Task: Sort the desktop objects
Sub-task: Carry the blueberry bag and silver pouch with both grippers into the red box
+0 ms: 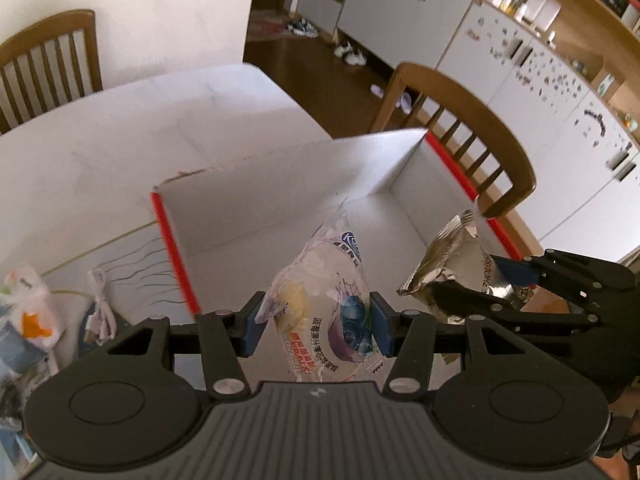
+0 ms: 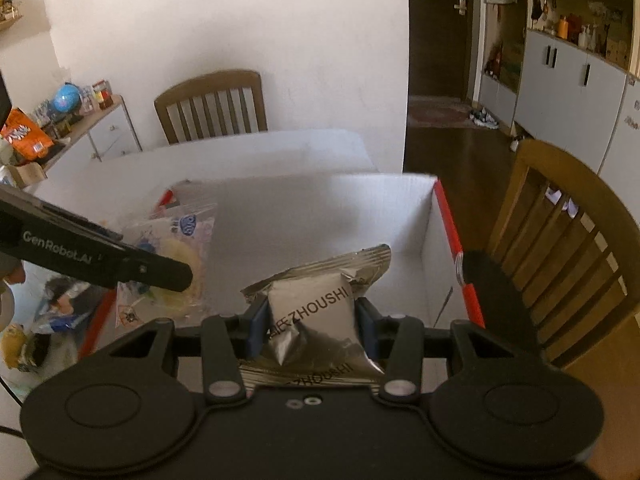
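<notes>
The silver foil packet (image 2: 310, 320) carries the word "ZHOUSHI" in black capitals twice: once across its face and again at 6 o'clock on its lower fold. The left gripper (image 2: 120, 258) arm bears the marking "GenRobot.AI". Print on the clear snack bag (image 1: 324, 304) is Chinese and not legible.

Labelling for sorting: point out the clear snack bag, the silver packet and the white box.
clear snack bag (image 1: 320, 312), left wrist view, printed front.
silver packet (image 2: 310, 308), right wrist view, lettered face.
white box (image 1: 288, 168), left wrist view, far wall.
</notes>
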Available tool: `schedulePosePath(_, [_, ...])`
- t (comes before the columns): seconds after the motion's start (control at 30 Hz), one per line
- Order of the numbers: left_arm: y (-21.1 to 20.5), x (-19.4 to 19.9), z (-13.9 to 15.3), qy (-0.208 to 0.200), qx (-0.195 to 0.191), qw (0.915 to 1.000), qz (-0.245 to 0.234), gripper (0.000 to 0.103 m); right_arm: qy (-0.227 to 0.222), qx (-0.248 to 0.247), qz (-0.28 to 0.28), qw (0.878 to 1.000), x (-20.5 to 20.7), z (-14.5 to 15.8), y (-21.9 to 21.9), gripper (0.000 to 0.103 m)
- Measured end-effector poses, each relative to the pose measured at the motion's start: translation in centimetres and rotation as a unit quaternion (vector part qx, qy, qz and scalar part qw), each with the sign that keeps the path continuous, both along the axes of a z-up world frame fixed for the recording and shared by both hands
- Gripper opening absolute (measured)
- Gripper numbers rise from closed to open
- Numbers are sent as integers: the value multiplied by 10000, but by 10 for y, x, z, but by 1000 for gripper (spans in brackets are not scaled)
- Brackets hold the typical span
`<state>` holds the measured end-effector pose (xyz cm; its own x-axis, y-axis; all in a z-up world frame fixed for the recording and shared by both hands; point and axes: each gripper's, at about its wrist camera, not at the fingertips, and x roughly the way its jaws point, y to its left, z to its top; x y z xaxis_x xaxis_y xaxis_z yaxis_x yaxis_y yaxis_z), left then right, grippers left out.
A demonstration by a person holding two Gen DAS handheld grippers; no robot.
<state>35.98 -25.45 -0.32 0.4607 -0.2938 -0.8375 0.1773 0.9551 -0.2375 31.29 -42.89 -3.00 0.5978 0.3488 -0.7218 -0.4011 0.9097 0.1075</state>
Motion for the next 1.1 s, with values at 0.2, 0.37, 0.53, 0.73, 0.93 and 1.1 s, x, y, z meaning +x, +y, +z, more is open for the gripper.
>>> schedulePosePath(0.2, [-10,27,-26,347,153,9991,-192,53,273,-175,64,9995,19,-21,-2,45])
schedulePosePath(0.37, [-22,42,-41,650,250,9969,-374,53,440,-280,181,9985,29,-33,-1,45])
schedulePosePath(0.53, [-28,52,-56,866,411,9944,-450,53,611,-372,245,9971,36,-43,-2,45])
schedulePosePath(0.73, [-27,59,-68,1045,493,9922,-464,53,835,-478,313,9949,44,-53,-1,45])
schedulePosePath(0.93, [-25,61,-73,1165,510,9905,-517,53,989,-464,420,9931,46,-58,0,45])
schedulePosePath(1.1, [-22,62,-72,1255,527,9893,-524,55,1162,-550,490,9905,48,-61,1,45])
